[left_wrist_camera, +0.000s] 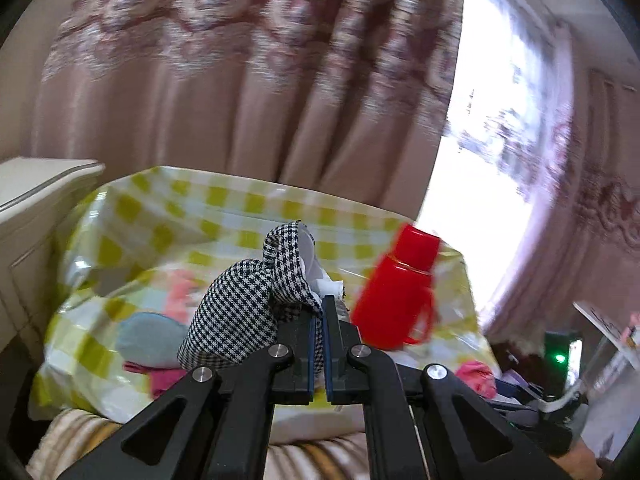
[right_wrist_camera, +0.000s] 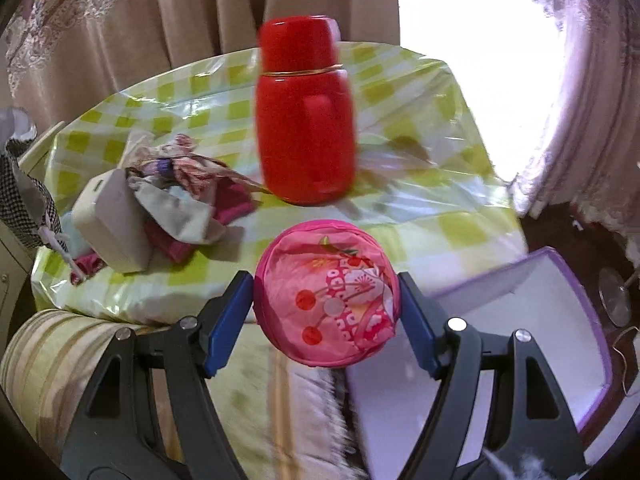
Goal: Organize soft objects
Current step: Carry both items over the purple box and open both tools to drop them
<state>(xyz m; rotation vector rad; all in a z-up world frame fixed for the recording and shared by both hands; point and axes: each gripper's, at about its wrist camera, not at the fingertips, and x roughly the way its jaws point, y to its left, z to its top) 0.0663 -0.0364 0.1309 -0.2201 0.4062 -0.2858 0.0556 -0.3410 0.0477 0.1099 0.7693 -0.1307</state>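
Left claw [left_wrist_camera: 319,312]: fingers together, clamped on a black-and-white houndstooth cloth [left_wrist_camera: 244,308]. The cloth bunches up at 10 to 12 o'clock of the tips, held above the table [left_wrist_camera: 224,208]; a thin fold runs down between the blue pads, and a white lining shows at its upper right.

Right claw [right_wrist_camera: 326,300]: fingers wide apart, each blue pad pressed on a side of a round pink pouch [right_wrist_camera: 326,294] with a floral and cherry print. The pouch sits over the near table edge.

Table: covered in glossy yellow-green and white check plastic.

Red flask [right_wrist_camera: 306,120]: upright with handle, at 12 o'clock of the pink pouch, directly beyond it; in the left wrist view it stands at 1 o'clock of the left claw tips, just beside the cloth.

Heap of soft items [right_wrist_camera: 188,184]: patterned fabric, pale cloth and magenta pieces, at 10 o'clock of the pouch, lying against a white box-like device [right_wrist_camera: 112,224]. A pale blue soft piece [left_wrist_camera: 148,336] lies at 9 o'clock of the left claw.

Open white box with purple rim [right_wrist_camera: 520,320]: at 3 to 5 o'clock of the right claw, below the table edge.

Striped cushion [right_wrist_camera: 52,352]: near side, at 8 o'clock.

Pinkish patterned curtains [left_wrist_camera: 200,100] and a bright window [left_wrist_camera: 480,140] behind the table; white cabinet [left_wrist_camera: 36,200] at the far left.
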